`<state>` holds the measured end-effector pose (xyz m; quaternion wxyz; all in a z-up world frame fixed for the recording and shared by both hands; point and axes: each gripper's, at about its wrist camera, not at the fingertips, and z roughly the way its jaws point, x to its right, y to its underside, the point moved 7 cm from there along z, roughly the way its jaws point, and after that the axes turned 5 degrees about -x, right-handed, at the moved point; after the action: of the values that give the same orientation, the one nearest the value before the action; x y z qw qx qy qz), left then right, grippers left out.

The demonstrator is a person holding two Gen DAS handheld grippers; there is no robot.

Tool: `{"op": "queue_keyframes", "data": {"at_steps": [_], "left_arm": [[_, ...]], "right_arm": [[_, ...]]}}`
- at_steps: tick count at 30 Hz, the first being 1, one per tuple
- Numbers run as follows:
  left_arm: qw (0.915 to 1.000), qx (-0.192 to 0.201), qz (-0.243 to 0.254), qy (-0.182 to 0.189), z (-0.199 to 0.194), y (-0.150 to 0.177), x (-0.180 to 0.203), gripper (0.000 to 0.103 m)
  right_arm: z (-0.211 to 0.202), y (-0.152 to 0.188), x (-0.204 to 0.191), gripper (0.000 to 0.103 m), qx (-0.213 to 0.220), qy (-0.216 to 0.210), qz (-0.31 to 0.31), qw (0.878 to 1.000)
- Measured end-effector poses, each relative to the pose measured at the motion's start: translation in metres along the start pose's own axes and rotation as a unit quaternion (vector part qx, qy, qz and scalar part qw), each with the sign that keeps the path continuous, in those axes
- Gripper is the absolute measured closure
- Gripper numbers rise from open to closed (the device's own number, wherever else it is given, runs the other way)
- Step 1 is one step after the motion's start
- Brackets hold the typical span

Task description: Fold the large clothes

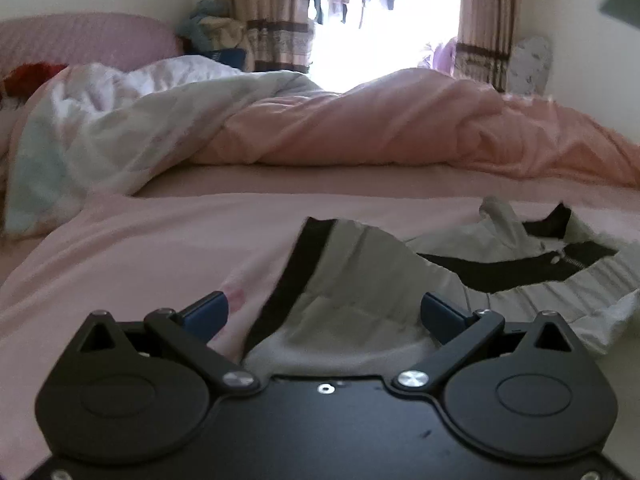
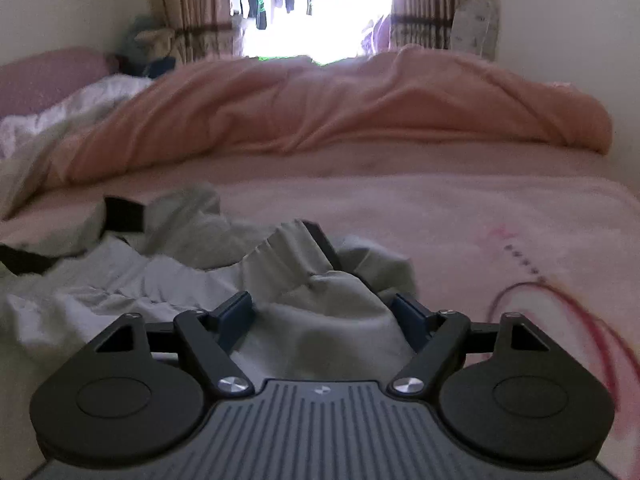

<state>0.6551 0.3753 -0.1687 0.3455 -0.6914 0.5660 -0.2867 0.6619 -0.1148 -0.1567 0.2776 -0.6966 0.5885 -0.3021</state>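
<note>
A light grey garment with black trim [image 1: 352, 280] lies crumpled on the pink bed sheet [image 1: 140, 248]; its zip and elastic waistband [image 1: 560, 264] show at the right. My left gripper [image 1: 326, 308] is open, its blue fingertips apart on either side of a raised fold of the garment. In the right wrist view the same garment [image 2: 200, 272] spreads to the left and under my right gripper [image 2: 326, 308], which is open with a bunched grey fold between its fingers.
A rumpled salmon duvet [image 2: 360, 108] and a white-and-mint quilt [image 1: 100, 128] lie heaped across the far side of the bed. A pink headboard [image 1: 80, 40] is at the far left. Curtains [image 1: 276, 32] frame a bright window behind. The sheet has red embroidery [image 2: 560, 300].
</note>
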Motion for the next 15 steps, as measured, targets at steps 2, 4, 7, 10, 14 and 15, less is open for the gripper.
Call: {"op": "queue_keyframes", "data": {"at_steps": [2, 4, 7, 10, 14, 15], "left_arm": [[0.9998, -0.011, 0.017, 0.007, 0.012, 0.004, 0.009, 0.042], [0.9998, 0.012, 0.014, -0.008, 0.007, 0.000, 0.016, 0.069], [0.9953, 0.095, 0.015, -0.011, -0.023, -0.021, 0.029, 0.086], [0.9889, 0.144, 0.015, -0.034, -0.038, -0.032, 0.037, 0.087], [0.9939, 0.098, 0.022, -0.045, 0.015, -0.013, 0.036, 0.076], [0.9957, 0.075, 0.018, -0.052, 0.030, -0.005, 0.032, 0.068]], "right_arm": [[0.011, 0.006, -0.003, 0.065, -0.003, 0.021, -0.001, 1.000], [-0.004, 0.002, -0.007, 0.093, 0.036, 0.033, -0.009, 0.999], [-0.052, -0.012, -0.010, 0.097, 0.132, 0.047, 0.028, 0.990], [-0.074, -0.016, -0.020, 0.097, 0.171, 0.084, 0.015, 0.982], [-0.026, 0.007, -0.018, 0.091, 0.124, 0.112, -0.001, 0.986], [-0.009, 0.015, -0.014, 0.082, 0.084, 0.117, 0.005, 0.990]]}}
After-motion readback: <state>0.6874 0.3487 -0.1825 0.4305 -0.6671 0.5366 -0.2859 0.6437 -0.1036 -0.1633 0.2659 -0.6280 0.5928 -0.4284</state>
